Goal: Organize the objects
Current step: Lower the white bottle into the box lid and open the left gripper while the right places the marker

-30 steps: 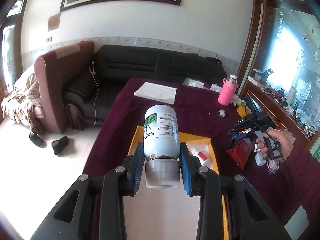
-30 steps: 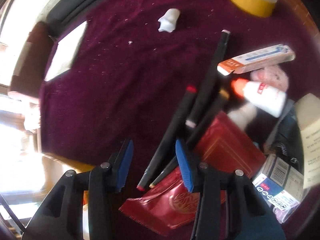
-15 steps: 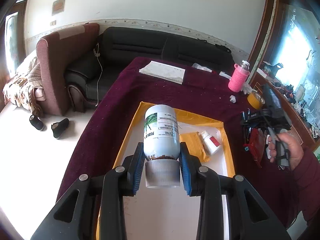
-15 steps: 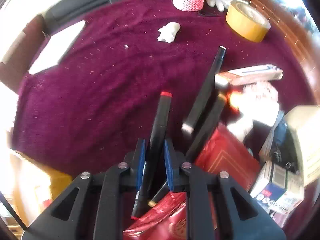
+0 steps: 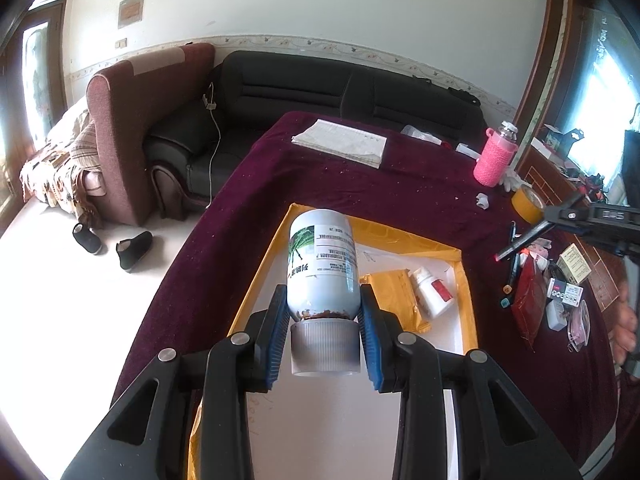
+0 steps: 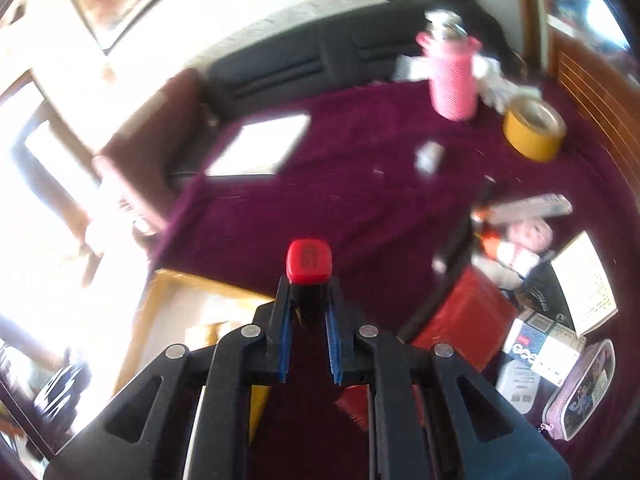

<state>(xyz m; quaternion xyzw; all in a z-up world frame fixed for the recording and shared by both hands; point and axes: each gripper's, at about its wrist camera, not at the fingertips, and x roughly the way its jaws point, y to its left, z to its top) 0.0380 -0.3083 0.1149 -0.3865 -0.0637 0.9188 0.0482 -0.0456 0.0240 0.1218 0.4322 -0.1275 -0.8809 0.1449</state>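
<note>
Right wrist view is pretty smeared, the clutter pile [image 6: 516, 236] is mush. The marker [image 6: 309, 270] body hides behind the fingers. Bottle [image 5: 322, 264] label's too tiny to read.

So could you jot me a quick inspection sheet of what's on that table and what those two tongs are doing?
Surface: maroon tablecloth, speckled with crumbs.
Job's things: yellow-rimmed tray holding a small white bottle and a yellow packet.
Clutter: pink bottle, tape roll, folded paper, boxes and red packet at the right edge.
Grippers: left tongs shut on large white bottle; right tongs shut on red-capped marker.
Cables: white cable on the sofa.
Surroundings: black sofa, armchair, shoes on the floor.
</note>
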